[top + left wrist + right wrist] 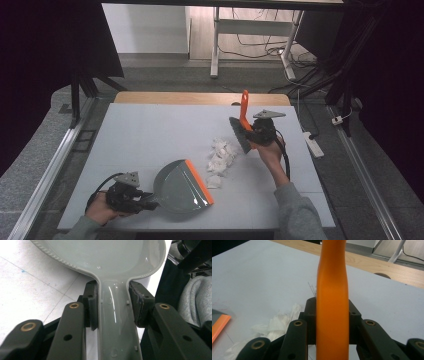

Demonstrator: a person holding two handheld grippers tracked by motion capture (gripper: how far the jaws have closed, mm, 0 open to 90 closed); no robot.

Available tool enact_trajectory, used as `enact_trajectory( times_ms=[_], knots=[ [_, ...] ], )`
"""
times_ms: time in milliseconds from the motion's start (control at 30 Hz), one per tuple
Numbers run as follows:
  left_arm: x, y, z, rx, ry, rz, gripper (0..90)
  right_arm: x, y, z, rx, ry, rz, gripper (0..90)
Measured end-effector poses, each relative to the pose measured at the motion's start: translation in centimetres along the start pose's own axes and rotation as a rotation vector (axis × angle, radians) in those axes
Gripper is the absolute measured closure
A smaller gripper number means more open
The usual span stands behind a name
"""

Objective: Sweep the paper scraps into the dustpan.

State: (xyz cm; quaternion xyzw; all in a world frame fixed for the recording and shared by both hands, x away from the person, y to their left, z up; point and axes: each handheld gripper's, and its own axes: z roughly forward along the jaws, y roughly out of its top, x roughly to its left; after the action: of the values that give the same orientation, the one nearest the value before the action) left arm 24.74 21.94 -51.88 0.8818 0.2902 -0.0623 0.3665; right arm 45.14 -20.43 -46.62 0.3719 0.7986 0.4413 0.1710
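Observation:
A grey dustpan (180, 187) with an orange lip lies on the white table (145, 135) near the front. My left gripper (142, 202) is shut on its grey handle (113, 322), the pads pressing both sides. Crumpled white paper scraps (220, 157) lie in a small heap right of the dustpan's lip. My right gripper (260, 134) is shut on the orange handle (332, 302) of a hand brush (241, 131), held just right of the scraps with the dark bristles facing them. The handle's end points up and away. Scraps (279, 322) and the pan's orange lip (218, 326) appear past the right jaws.
The table's wooden far edge (200, 97) runs along the back. Beyond it stand a white desk frame (250, 45) and loose cables on the floor. A white power strip (314, 144) lies off the table's right side. Dark curtains hang at both sides.

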Motion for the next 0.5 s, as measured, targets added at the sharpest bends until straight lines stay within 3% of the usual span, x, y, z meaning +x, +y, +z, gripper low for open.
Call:
enact_trajectory(
  times_ms=[267, 500],
  knots=[
    [0.1, 0.1, 0.3, 0.012, 0.002, -0.006, 61.2, 0.2, -0.2, 1.0, 0.028, 0.006, -0.001, 70.5],
    [0.2, 0.2, 0.5, 0.012, -0.003, -0.012, 61.2, 1.3, -0.1, 2.5, 0.065, 0.032, -0.030, 70.6]
  ],
)
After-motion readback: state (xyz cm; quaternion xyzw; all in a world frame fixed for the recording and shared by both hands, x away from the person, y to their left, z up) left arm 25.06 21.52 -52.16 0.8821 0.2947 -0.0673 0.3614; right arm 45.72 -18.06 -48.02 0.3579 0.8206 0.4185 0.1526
